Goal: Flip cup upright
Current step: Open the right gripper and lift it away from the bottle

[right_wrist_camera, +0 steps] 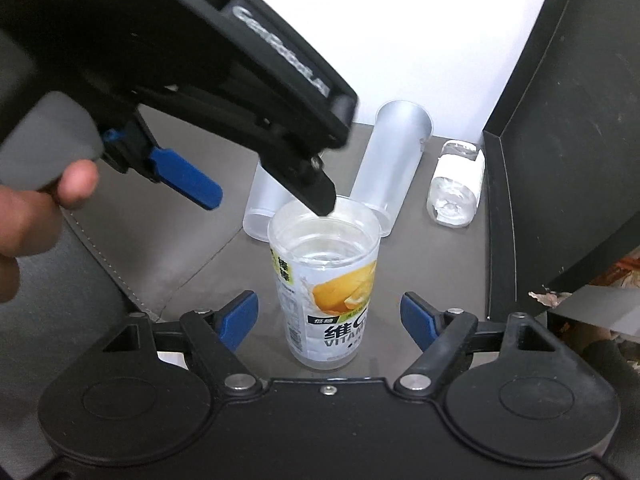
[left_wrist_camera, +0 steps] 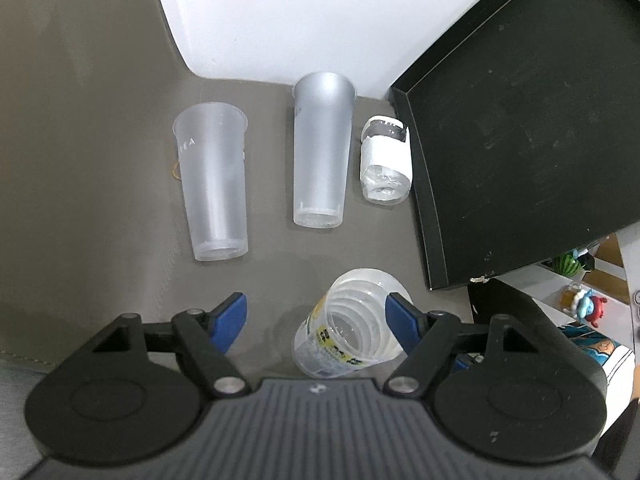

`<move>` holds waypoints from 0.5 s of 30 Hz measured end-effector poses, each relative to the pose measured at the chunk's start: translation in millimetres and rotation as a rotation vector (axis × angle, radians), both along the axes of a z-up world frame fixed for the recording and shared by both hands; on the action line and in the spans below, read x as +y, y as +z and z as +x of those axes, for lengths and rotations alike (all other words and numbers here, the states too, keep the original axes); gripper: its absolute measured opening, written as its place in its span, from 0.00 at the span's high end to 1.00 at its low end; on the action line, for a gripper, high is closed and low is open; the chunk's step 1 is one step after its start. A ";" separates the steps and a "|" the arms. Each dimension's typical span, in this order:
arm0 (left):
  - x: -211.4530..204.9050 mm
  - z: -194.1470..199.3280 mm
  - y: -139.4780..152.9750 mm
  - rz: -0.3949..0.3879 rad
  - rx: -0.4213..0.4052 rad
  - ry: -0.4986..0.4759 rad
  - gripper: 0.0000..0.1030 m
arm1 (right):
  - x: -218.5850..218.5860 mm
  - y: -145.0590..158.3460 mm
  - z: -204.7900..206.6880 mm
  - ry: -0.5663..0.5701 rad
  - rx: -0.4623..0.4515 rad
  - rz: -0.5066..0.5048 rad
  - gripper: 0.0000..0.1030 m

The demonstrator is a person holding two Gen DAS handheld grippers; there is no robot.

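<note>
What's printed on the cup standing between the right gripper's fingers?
The clear cup carries a yellow lemon picture with black-and-white lettering; the right wrist view shows it best.

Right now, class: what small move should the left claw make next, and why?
Probably lift the left claw straight up. The labelled cup already stands mouth-up, the claw is open, and one finger sits at its rim; a sideways pull might tip it.

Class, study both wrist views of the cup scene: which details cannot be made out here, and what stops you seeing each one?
- Left gripper: in the right wrist view its body covers the far rim of the labelled cup, so contact there is unclear.
- Shorter frosted cup: right wrist view, its upper part is hidden behind the same gripper.
- Small items at the right edge: left wrist view, too small and cut off.
</note>
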State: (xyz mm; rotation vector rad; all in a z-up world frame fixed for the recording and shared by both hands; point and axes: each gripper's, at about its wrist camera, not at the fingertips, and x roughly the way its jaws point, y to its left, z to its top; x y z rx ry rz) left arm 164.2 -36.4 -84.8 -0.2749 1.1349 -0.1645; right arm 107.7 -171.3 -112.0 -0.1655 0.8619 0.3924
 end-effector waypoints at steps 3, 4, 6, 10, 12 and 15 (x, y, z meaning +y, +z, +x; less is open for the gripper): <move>-0.3 -8.8 9.2 0.032 -0.037 -0.006 0.27 | -2.3 3.3 1.2 0.000 0.002 0.014 0.19; 0.4 -11.7 12.2 0.039 -0.050 -0.009 0.27 | -2.6 5.0 1.1 0.000 0.000 0.018 0.16; 1.1 -18.3 19.0 0.058 -0.075 -0.010 0.27 | -2.9 6.8 0.9 0.000 -0.002 0.012 0.16; 4.5 -33.1 33.8 0.089 -0.127 -0.008 0.27 | -12.3 7.0 -0.3 -0.013 0.010 0.033 0.13; 5.3 -39.2 39.5 0.091 -0.141 -0.012 0.27 | -17.8 8.4 -4.4 -0.019 0.008 0.044 0.12; 5.1 -48.7 47.8 0.133 -0.163 -0.007 0.26 | -23.1 20.6 -14.6 -0.027 -0.003 0.057 0.07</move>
